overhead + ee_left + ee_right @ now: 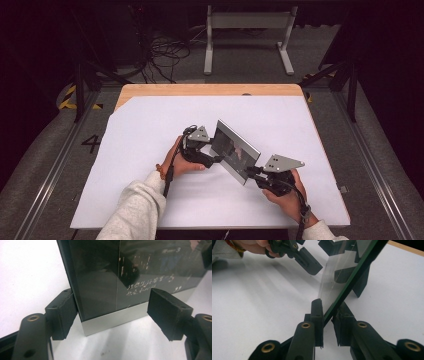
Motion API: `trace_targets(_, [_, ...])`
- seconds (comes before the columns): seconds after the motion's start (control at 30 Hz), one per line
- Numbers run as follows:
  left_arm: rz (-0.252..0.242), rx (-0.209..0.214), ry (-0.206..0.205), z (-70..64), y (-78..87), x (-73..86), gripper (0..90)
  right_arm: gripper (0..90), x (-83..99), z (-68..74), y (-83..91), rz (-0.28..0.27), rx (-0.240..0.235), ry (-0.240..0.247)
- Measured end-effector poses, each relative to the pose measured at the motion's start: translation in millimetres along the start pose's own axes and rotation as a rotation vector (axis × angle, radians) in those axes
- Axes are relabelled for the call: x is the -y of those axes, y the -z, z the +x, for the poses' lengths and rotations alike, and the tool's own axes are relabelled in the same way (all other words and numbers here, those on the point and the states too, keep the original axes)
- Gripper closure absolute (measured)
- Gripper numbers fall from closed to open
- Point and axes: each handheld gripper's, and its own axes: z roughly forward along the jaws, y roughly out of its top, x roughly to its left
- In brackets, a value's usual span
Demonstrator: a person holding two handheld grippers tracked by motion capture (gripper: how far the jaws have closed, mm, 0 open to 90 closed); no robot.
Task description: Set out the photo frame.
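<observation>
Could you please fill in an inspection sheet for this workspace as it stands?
Surface: white sheet over a wooden table.
Job's things: picture frame, upright.
Clutter: nothing seen.
Grippers: left gripper open, fingers astride the frame's end; right gripper shut on the frame's edge.
Cables: one trails from each gripper; a tangle lies on the floor.
Surroundings: grey floor, white stand, dark beyond.

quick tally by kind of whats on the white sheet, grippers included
grippers: 2, left and right
picture frames: 1, dark glass with a silver edge
total: 3
</observation>
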Motion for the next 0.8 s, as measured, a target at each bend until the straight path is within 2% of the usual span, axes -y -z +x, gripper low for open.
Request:
trace_targets(0.13, [0.008, -0.021, -0.015, -5.4, 4.5, 3.7, 25.5, 79.4, 0.1, -1.6, -0.1, -0.001, -0.003, -0.011])
trace_targets(0.37, [0.024, -0.028, -0.028, -14.9, 15.3, 11.3, 26.1, 79.0, 0.9, -5.3, -0.1, -0.006, 0.002, -0.03])
trace_targets(0.67, [0.026, -0.041, -0.017, -26.3, 25.7, 19.9, 26.5, 77.7, 0.5, -6.2, -2.0, -0.011, 0.006, -0.036])
trace_targets(0.8, [0.023, -0.059, 0.001, -32.0, 26.8, 22.0, 25.3, 76.9, 0.8, -5.8, -2.9, -0.014, 0.014, -0.039])
